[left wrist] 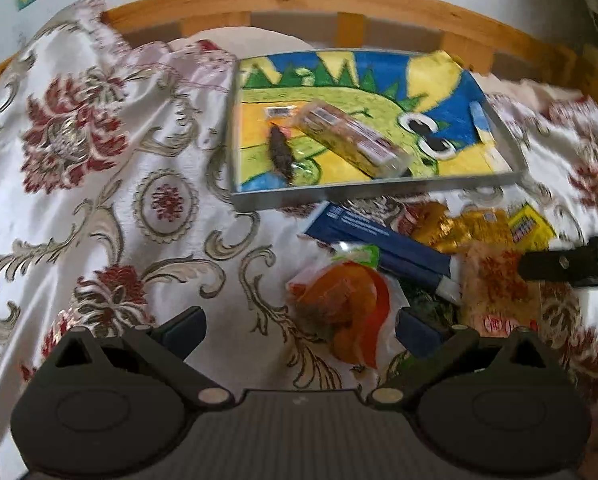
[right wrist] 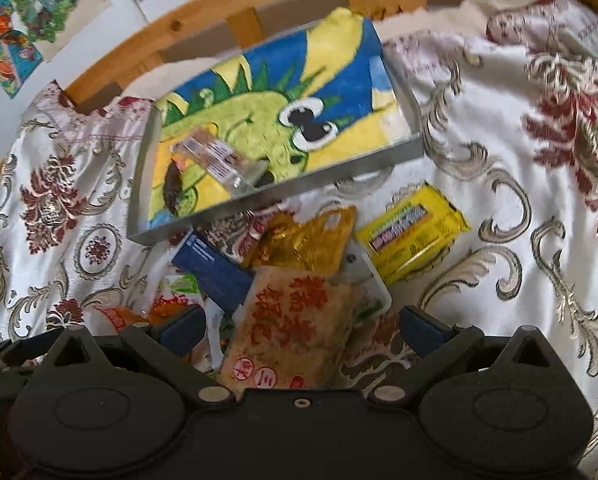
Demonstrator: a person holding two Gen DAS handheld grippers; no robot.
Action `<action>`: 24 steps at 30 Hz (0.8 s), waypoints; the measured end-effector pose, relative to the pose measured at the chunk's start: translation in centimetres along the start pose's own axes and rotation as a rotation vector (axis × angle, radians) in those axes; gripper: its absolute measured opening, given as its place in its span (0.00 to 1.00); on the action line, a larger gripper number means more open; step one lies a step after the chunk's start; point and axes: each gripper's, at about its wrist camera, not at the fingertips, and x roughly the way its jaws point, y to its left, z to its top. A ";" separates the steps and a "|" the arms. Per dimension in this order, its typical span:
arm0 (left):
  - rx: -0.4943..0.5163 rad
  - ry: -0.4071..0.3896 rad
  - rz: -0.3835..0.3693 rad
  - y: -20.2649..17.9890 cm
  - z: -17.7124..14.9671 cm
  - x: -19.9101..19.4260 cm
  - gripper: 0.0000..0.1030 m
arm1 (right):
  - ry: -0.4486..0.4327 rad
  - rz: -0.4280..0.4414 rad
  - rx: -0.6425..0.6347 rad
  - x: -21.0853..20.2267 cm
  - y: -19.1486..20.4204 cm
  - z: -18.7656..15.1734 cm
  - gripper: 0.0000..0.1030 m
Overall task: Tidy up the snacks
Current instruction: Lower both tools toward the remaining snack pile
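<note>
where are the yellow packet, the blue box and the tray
yellow packet [right wrist: 413, 236], right wrist view, on its printed label
blue box [right wrist: 215, 270], right wrist view, on its dark blue top face
tray [left wrist: 339, 196], left wrist view, on its grey near wall

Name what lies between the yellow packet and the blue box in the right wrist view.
A crinkled gold packet lies between the yellow packet and the blue box, overlapping the box's side; the right wrist view shows it.

Open bedspread [left wrist: 111, 208] left; snack pile [right wrist: 299, 264] crowding tray [left wrist: 339, 196] front; headboard [left wrist: 299, 0] behind.
</note>
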 end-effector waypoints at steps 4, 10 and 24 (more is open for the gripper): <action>0.117 0.004 0.006 -2.0 -0.7 1.0 1.00 | 0.038 0.024 0.035 1.0 -0.4 0.2 1.00; 0.098 0.055 -0.007 -2.3 -1.0 3.2 0.99 | 0.060 0.093 0.086 1.6 -0.8 0.5 1.00; -0.187 0.098 -0.067 0.8 -0.3 5.5 0.79 | 0.050 0.124 0.111 2.6 -0.5 0.2 0.95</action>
